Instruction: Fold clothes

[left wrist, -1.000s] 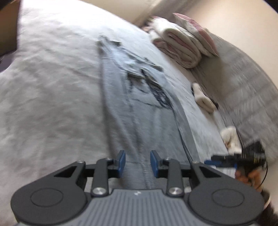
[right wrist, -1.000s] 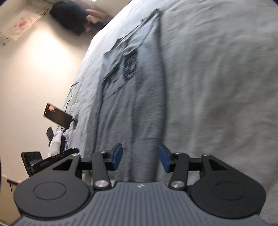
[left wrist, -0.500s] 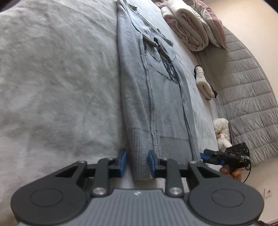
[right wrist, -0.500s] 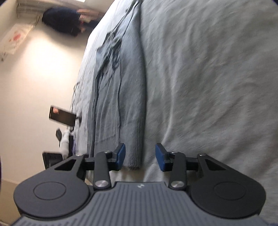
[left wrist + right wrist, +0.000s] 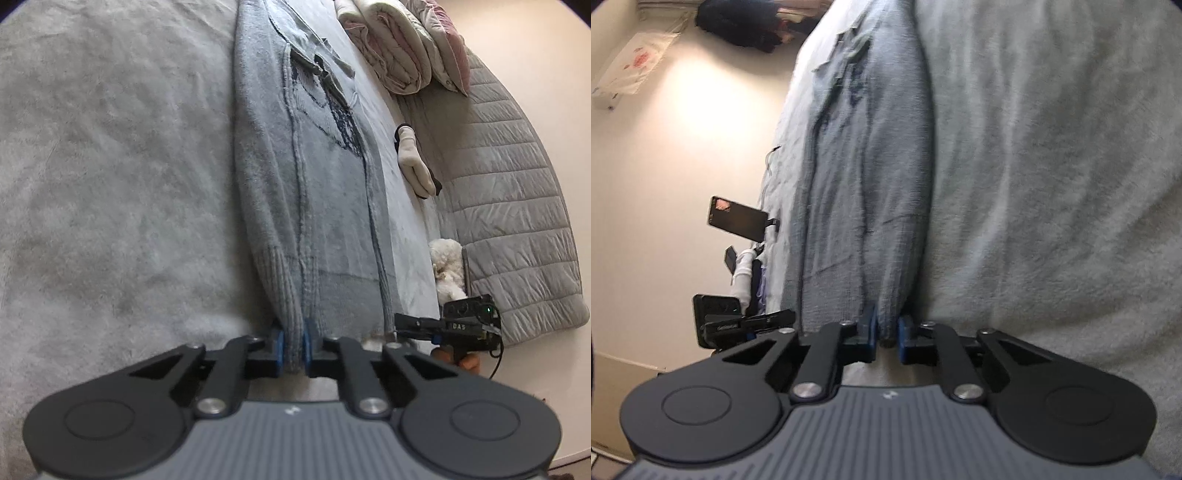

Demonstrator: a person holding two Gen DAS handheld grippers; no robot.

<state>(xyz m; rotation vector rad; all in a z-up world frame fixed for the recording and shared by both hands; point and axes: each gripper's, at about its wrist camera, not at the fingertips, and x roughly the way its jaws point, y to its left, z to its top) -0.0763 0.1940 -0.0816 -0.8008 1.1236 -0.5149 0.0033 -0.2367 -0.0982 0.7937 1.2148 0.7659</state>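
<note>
A grey knitted sweater with a dark blue print lies folded lengthwise in a long strip on the grey bed cover. My left gripper is closing on the ribbed hem at the strip's left corner, and its blue pads press the knit between them. The right wrist view shows the same sweater from its other side. There my right gripper is closing on the hem's right corner, with cloth pinched between its pads. The right gripper also shows at the hem in the left wrist view.
Folded pink and white bedding lies at the far end of the bed by a quilted grey headboard. A white sock and a white plush toy lie beside the sweater. A phone on a stand stands off the bed's edge.
Both grippers came down to the sweater's hem and their jaws closed from wide apart onto the knit. The views tilted lower toward the bed.
</note>
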